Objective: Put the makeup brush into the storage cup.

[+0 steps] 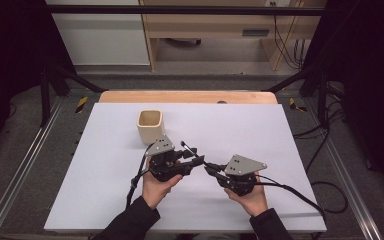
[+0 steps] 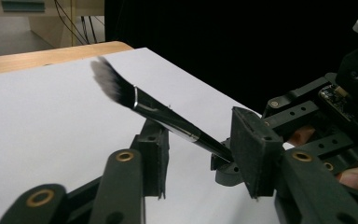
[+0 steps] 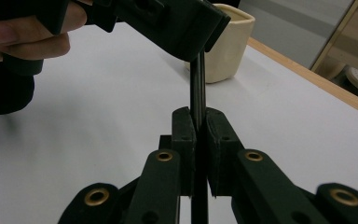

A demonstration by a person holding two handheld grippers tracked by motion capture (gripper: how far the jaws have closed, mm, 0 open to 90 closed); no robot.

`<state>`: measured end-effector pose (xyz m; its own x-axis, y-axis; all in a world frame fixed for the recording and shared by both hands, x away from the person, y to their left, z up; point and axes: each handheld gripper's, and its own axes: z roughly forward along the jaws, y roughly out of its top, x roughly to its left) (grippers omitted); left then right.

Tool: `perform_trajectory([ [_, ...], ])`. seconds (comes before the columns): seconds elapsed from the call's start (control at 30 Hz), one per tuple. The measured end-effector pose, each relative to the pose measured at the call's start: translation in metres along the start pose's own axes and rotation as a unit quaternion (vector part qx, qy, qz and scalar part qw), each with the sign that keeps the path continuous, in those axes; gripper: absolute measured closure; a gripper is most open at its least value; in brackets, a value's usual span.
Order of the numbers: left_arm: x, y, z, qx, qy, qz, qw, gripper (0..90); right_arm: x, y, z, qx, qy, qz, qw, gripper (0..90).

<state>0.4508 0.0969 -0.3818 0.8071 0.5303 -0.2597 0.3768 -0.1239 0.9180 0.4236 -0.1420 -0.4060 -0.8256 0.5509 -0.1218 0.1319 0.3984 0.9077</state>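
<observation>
The makeup brush (image 2: 163,114) hangs above the white mat, just in front of the cream cup (image 1: 150,126). The right gripper (image 3: 199,128) clamps its handle tight, apparently for a handover; the left gripper (image 2: 200,144) straddles the handle, jaws half-closed, not yet pressing.

Left gripper (image 1: 192,156) jaws stand partly apart, facing the right gripper (image 1: 211,169), whose jaws are clamped.
</observation>
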Motion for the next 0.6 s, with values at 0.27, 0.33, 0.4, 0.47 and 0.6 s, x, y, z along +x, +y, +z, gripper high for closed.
perform_trajectory([
  [0.27, 0.0031, -0.0006, -0.0022, -0.004, -0.005, -0.017, 0.9998, 65.3, 0.0005, -0.0009, 0.0016, 0.002, 0.004, -0.003, 1.0000, 83.5],
  [0.33, 0.0031, -0.0005, -0.0028, -0.006, -0.006, -0.019, 0.9998, 66.6, 0.0008, -0.0011, 0.0017, 0.003, 0.005, -0.003, 1.0000, 83.5],
  [0.4, 0.0028, -0.0004, -0.0033, -0.006, -0.008, -0.018, 0.9998, 68.2, 0.0009, -0.0014, 0.0021, 0.004, 0.005, -0.005, 1.0000, 83.5],
  [0.47, 0.0024, -0.0007, -0.0035, -0.007, -0.009, -0.017, 0.9998, 69.6, 0.0012, -0.0018, 0.0029, 0.006, 0.005, -0.007, 0.9999, 83.4],
  [0.6, 0.0012, -0.0011, -0.0038, -0.008, -0.013, -0.019, 0.9997, 72.8, 0.0017, -0.0028, 0.0048, 0.011, 0.007, -0.011, 0.9999, 83.3],
])
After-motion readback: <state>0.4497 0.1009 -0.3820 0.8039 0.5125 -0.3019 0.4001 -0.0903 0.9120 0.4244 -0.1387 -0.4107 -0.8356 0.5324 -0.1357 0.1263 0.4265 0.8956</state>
